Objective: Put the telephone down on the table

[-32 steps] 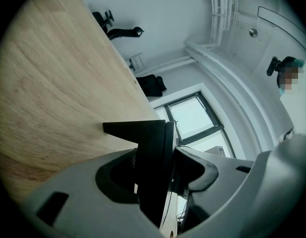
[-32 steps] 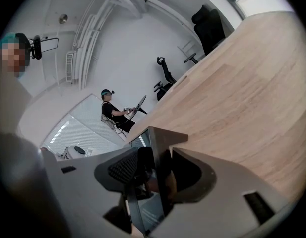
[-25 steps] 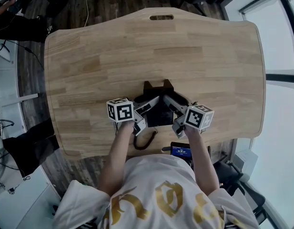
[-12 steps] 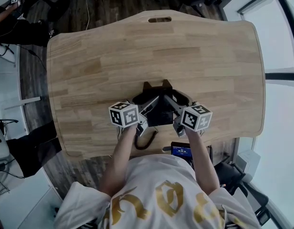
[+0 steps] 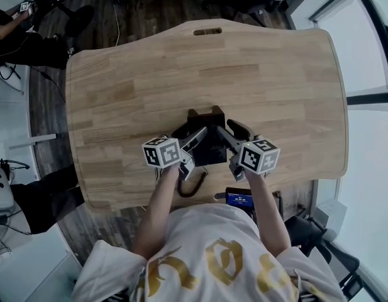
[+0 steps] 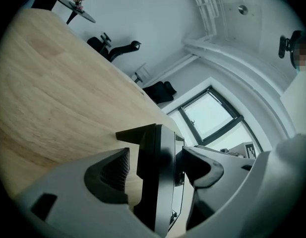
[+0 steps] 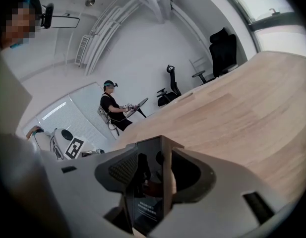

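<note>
A black telephone [image 5: 209, 145] sits on the wooden table [image 5: 131, 93] near its front edge, and its coiled cord [image 5: 190, 187] hangs over that edge. My left gripper [image 5: 192, 145] straddles the phone's left side. In the left gripper view the telephone [image 6: 160, 177] stands between the opening jaws, and a gap shows beside the ribbed left pad [image 6: 115, 170]. My right gripper [image 5: 231, 146] holds the phone's right side. In the right gripper view the telephone [image 7: 150, 182] fills the space between the right gripper's [image 7: 153, 165] jaws, and both pads touch it.
A small device with a blue screen [image 5: 239, 199] lies just below the table's front edge. The far edge of the table has a handle slot [image 5: 207, 31]. A seated person [image 7: 112, 108] and office chairs [image 7: 223, 48] are beyond the table.
The left gripper's marker cube has shifted slightly right and down and rolled a little. The right gripper and the telephone stay where they were.
</note>
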Demonstrator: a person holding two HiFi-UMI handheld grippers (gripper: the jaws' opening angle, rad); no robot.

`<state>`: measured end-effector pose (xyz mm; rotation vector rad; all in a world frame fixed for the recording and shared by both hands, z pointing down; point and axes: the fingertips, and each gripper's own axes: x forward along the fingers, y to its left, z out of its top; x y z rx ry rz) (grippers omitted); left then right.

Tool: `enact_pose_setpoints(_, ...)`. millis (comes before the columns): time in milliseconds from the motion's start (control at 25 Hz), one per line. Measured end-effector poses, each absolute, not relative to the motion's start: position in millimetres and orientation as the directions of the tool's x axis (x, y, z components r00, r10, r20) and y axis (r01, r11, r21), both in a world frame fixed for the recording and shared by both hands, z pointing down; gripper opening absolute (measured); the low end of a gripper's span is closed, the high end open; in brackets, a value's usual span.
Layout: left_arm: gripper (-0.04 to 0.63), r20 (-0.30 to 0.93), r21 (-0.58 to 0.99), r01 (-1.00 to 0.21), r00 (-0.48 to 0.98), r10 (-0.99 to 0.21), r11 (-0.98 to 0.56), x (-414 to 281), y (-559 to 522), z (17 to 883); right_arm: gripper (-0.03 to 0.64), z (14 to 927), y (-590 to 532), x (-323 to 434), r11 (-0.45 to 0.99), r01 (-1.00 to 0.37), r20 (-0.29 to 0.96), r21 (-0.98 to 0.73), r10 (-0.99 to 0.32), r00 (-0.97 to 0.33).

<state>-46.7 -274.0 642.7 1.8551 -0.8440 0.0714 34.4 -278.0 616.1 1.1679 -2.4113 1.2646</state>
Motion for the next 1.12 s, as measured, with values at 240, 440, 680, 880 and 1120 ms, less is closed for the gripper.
enact_pose_setpoints(240,0.299,0.439,0.725,-0.656,0.676,-0.592,-0.211,-71.2,-272.3,633.0,0.207,608.5,-271.2,38.3,0.343,-0.717,0.465,-0.606,-0.578,-0.670)
enact_pose_setpoints(440,0.296,0.425,0.582,-0.770,0.561,-0.710,-0.260,-89.9,-270.4,599.3,0.207,589.6,-262.3,43.5,0.357,-0.724,0.439,-0.590,-0.610,-0.659)
enact_pose_setpoints(680,0.030,0.422,0.525,-0.805,0.528,-0.737,-0.276,-94.8,-260.1,578.3,0.124,579.2,-247.1,40.3,0.394,-0.775,0.470,-0.494,-0.629,-0.619)
enact_pose_setpoints(880,0.011,0.430,0.461,-0.821,0.538,-0.725,-0.336,-87.4,-245.4,562.0,0.023,565.3,-232.6,38.0,0.402,-0.786,0.464,-0.469,-0.645,-0.607)
enact_pose_setpoints(1120,0.009,0.405,0.388,-0.830,0.543,-0.736,-0.400,-81.1,-227.1,537.1,0.018,544.7,-211.4,39.8,0.430,-0.800,0.440,-0.418,-0.675,-0.593)
